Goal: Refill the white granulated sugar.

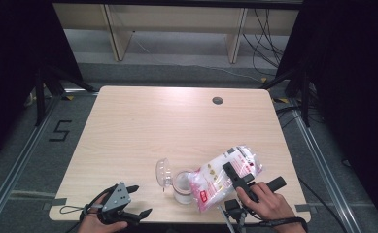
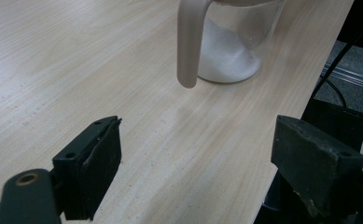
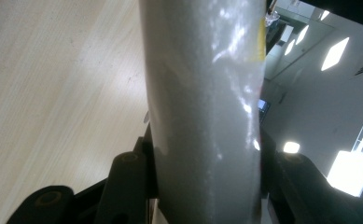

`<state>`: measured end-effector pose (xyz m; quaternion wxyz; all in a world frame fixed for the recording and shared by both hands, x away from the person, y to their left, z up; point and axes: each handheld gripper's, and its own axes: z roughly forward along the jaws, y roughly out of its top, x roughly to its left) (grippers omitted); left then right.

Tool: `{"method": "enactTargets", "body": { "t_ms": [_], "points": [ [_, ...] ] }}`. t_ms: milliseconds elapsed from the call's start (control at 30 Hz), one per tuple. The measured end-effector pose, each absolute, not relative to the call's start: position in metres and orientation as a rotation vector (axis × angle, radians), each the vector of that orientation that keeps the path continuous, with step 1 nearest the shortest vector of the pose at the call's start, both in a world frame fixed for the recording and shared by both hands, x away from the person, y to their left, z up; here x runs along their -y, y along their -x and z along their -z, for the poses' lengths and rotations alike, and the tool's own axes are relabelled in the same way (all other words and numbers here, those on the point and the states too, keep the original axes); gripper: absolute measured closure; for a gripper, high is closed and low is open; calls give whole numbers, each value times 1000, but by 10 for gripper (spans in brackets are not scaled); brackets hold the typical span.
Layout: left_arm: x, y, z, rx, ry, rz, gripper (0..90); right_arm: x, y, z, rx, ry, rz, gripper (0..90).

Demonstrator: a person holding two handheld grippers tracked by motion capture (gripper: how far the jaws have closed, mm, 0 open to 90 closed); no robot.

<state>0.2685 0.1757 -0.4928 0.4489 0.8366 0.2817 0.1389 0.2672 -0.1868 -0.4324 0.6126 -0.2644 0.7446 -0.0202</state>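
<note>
Glossy plastic bag (image 1: 225,177) of white granules, tilted over clear jar (image 1: 182,187) near desk (image 1: 143,126) front edge, clamped in right gripper (image 1: 240,178) jaws; left gripper (image 1: 135,200) jaws wide, empty.

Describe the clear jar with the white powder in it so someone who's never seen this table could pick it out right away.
On the wooden table, look along the near edge, right of centre. The jar stands upright just left of the tilted plastic bag clamped in the right gripper. Unlike the printed bag, it is a clear container with a handle, a flipped-open lid and white powder at the bottom.
</note>
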Motion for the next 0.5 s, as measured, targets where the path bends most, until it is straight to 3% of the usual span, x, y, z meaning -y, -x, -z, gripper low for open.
{"method": "enactTargets", "body": {
  "t_ms": [500],
  "points": [
    [-175,-268,493,-699,-2063,-338,158,187,-268,432,-1715,608,38,624]
  ]
}}
